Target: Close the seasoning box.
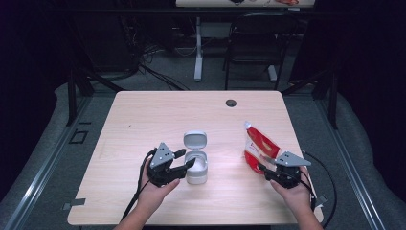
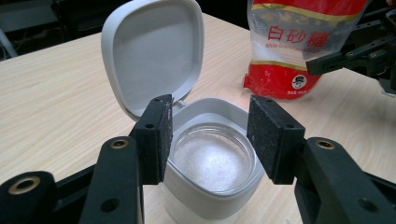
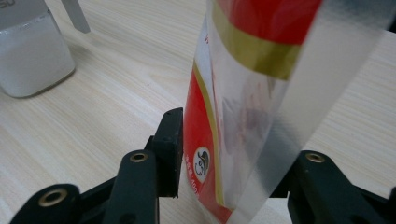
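Evidently the work in hand is moving sugar from the bag (image 1: 258, 148) into the white container (image 1: 197, 165), and most of what lies on the tabletop (image 1: 143, 120) is set up to suit that. The container stands near the middle, toward the person's side, with its hinged lid (image 2: 154, 56) tipped up and back so the mouth is clear; in the left gripper view a layer of white grains shows inside it. The left gripper (image 1: 184, 165) sits just beside the container with its fingers (image 2: 159, 137) spread wide, one on either side of the rim and not pressing on it, which reads as a bracing stance, ready to steady the container should it slide. The red and clear bag lies well apart to the right, its clear top end pointing away from the person and its red bottom end nearest the right gripper (image 1: 265, 167). That gripper's fingers (image 3: 170, 149) stand apart around the bag's lower edge, with one of them close against the red film; the far finger is hidden behind the plastic, so I cannot be sure whether any pressure is left, but it looks like a loose straddle and not a grip. Resting flat probably keeps the bag from spilling while nothing clamps it.
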Action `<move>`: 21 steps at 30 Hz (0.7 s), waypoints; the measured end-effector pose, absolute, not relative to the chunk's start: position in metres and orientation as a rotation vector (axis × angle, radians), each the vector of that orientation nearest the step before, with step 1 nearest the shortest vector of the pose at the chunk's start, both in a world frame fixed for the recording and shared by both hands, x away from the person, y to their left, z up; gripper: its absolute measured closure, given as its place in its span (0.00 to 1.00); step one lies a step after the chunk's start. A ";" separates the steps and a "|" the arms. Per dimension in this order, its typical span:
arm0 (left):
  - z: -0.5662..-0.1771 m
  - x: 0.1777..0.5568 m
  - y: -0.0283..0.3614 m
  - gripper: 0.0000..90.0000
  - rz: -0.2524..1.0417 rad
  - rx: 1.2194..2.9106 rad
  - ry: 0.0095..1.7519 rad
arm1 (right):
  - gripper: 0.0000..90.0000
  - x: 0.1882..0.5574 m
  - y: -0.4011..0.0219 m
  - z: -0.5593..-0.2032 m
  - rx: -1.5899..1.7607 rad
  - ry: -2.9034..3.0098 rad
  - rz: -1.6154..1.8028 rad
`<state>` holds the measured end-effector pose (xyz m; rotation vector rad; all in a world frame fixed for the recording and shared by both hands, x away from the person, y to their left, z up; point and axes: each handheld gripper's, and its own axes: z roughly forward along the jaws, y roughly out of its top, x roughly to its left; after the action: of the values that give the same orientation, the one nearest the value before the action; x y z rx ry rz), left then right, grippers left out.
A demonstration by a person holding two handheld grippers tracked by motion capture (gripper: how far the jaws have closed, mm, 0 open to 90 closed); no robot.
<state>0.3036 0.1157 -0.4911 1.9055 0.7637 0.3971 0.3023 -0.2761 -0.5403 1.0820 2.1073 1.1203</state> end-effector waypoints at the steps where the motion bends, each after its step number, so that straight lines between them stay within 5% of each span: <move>1: -0.491 0.304 0.116 0.57 0.397 1.909 0.761 | 0.62 0.301 -0.276 -0.540 1.081 2.112 1.116; 21: -0.491 0.304 0.117 0.58 0.384 1.907 0.765 | 0.56 0.263 -0.288 -0.533 1.139 2.087 1.089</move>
<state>0.3037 0.1172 -0.4905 1.9073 0.7646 0.3839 0.2629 -0.2878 -0.5329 1.1393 2.0866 1.0888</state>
